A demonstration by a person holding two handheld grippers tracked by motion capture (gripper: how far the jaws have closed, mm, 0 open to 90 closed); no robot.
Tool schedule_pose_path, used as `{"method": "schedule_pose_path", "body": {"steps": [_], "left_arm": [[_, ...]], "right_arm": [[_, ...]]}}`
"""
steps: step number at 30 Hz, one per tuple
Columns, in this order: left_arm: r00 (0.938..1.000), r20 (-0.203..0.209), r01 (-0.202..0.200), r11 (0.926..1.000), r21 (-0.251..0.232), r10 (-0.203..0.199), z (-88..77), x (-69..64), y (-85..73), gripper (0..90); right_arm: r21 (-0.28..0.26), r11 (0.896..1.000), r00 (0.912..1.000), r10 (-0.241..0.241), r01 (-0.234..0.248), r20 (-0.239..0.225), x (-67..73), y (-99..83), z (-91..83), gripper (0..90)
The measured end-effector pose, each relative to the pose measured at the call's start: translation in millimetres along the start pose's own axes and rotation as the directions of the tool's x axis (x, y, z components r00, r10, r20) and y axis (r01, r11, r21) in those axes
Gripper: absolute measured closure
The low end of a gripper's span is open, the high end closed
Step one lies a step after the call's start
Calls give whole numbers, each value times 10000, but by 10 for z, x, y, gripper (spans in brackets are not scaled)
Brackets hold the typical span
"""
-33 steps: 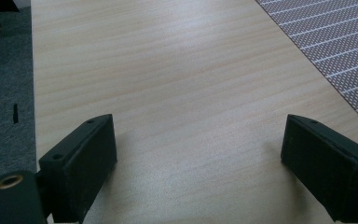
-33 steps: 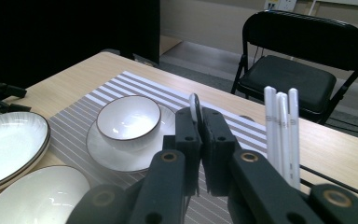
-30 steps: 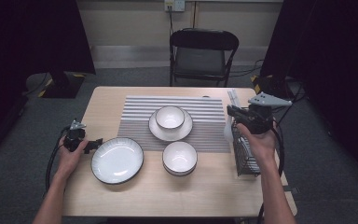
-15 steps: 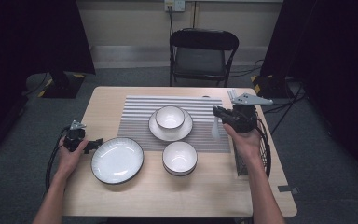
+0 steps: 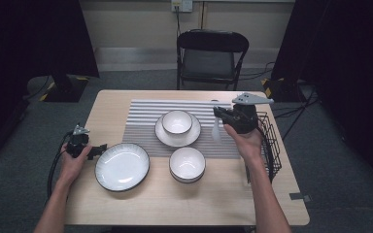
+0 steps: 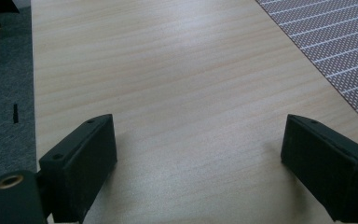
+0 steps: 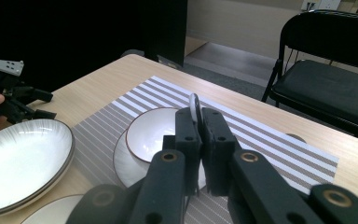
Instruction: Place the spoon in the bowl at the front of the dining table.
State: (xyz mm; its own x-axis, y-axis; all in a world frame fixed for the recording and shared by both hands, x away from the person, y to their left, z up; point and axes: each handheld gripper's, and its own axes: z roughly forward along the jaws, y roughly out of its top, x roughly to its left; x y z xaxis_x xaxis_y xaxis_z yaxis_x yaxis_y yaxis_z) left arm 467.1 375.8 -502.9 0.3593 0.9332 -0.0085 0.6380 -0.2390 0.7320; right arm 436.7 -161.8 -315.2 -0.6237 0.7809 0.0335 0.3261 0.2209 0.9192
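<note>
High view – location: a thin white utensil [image 5: 216, 131], possibly a spoon, hangs from the right tongs [image 5: 217, 112] above the striped mat [image 5: 141, 114], between the bowl on its saucer [image 5: 177, 121] and the wire rack [image 5: 271, 145].
High view – left tongs [image 5: 98, 148]: rested beside the large plate [image 5: 122, 166].
Left gripper view – left tongs [image 6: 198, 158]: spread wide, nothing held, over the bare surface [image 6: 168, 70].
Right gripper view – right tongs [image 7: 199, 121]: clamped on the utensil's [image 7: 194, 103] thin edge.
Right gripper view – handling: judged light, stiff, glazed and slippery, chippable; best gripped across the flat handle, and set down gently.

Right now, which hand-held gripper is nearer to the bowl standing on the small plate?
Right. The right hand-held gripper hovers just beside the bowl; the left hand-held gripper rests farther off, beyond the large plate.
</note>
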Motion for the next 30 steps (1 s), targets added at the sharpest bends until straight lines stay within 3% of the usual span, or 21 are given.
{"method": "schedule_pose_path", "body": {"steps": [14,30], "left_arm": [[10000,25,-17,10000,-11,17,0,2,0,102],[10000,19,-13,10000,-13,13,0,2,-1,102]], "right_arm": [[212,9998,10000,44,-42,-74,19,-5,221,865],[375,9991,9992,-172,186,-372,153,90,489,865]]}}
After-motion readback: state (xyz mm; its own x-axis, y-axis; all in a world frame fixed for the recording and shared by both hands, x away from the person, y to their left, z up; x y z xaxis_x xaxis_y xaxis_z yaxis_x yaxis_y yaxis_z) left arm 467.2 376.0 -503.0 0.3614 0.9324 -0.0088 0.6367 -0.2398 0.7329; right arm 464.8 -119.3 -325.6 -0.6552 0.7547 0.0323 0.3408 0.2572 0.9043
